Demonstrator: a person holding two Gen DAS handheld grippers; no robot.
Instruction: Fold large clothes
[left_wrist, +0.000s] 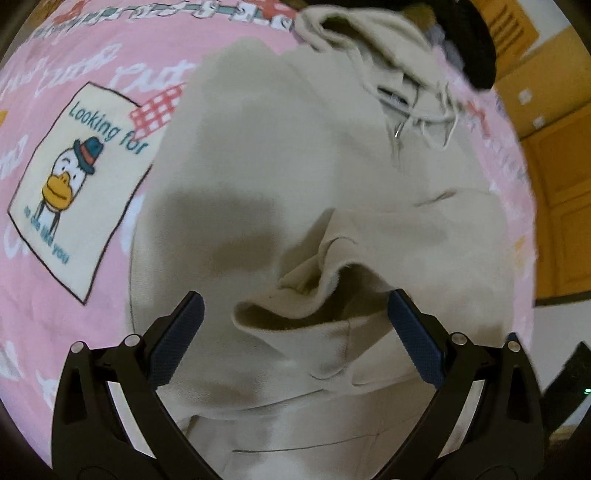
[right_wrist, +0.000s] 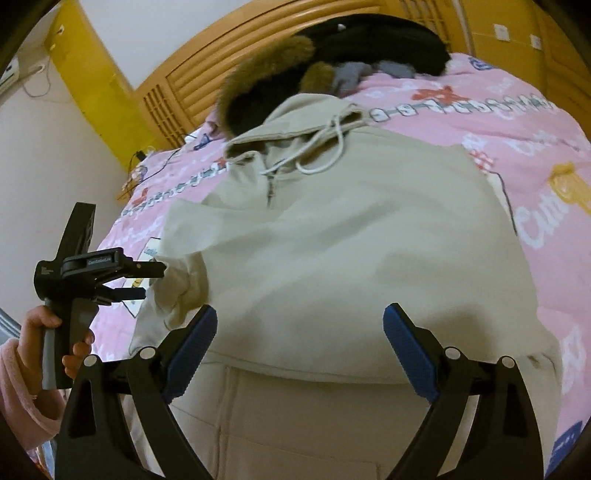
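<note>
Beige fleece fills both views: a large hoodie (right_wrist: 351, 240) lies front-up on a bed with a pink printed cover (right_wrist: 535, 155), and everything below is placed relative to it. Nearest the right wrist camera, the right tool (right_wrist: 299, 347) hangs spread wide over the hem, its blue pads (right_wrist: 194, 339) clasping nothing. At the hoodie's left edge, the left tool (right_wrist: 149, 282) reaches toward a bunched sleeve cuff (left_wrist: 295, 295); from its own camera the left tool (left_wrist: 295, 332) is also spread, pads either side of that crumpled cuff but not yet closed on it.

The step in hand looks like gathering the left sleeve to fold it across the chest. To do it well, the left tool should probably close on the cuff's doubled edge rather than a single loose layer, so the fleece does not slip, then carry it flat across the chest without dragging the body cloth. The right tool could pin the hem meanwhile.

Farther off, the hood with its white drawstring (right_wrist: 325, 147) lies at the top. Beyond it a black fur-trimmed coat (right_wrist: 332, 55) rests against the wooden headboard (right_wrist: 207, 66).
</note>
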